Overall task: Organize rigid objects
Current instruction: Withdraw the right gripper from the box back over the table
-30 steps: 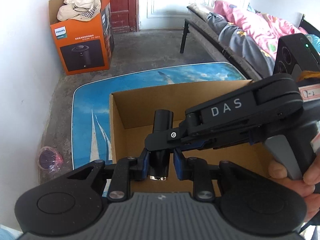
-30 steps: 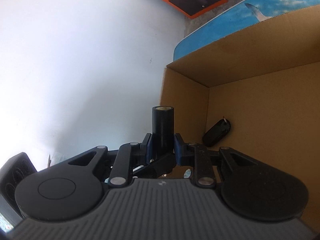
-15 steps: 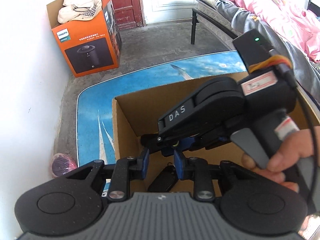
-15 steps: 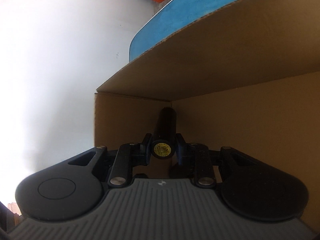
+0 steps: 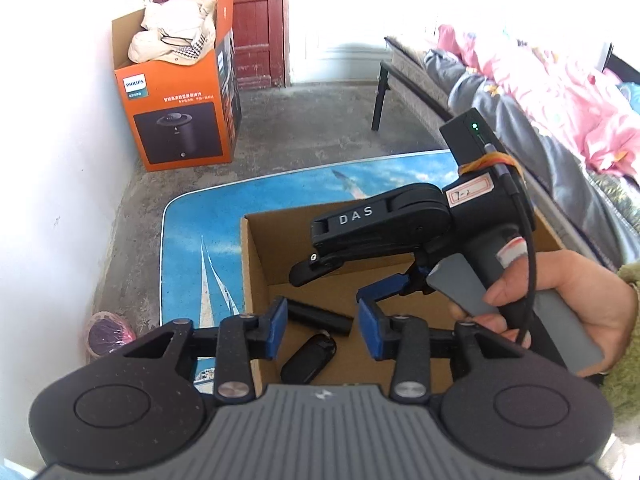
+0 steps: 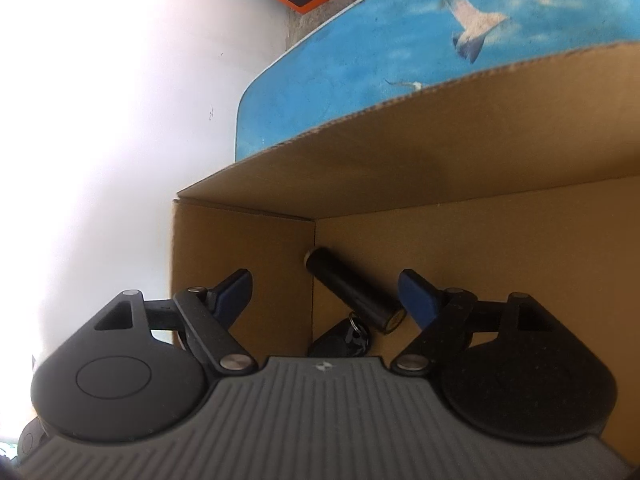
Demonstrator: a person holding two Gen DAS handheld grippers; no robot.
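A black cylinder lies on the floor of an open cardboard box, near its left corner; it also shows in the right wrist view. A black key fob lies beside it, also seen in the right wrist view. My right gripper is open and empty above the cylinder, inside the box; its body shows in the left wrist view. My left gripper is open and empty over the box's near edge.
The box stands on a blue mat with a bird print on a concrete floor. An orange Philips carton holding cloth stands by the white wall. A bed with pink bedding runs along the right. A pink bag lies at left.
The right gripper carried the black cylinder down into the box, opened and let it go; the cylinder now lies flat. The left gripper, shut on it a second ago, has opened.
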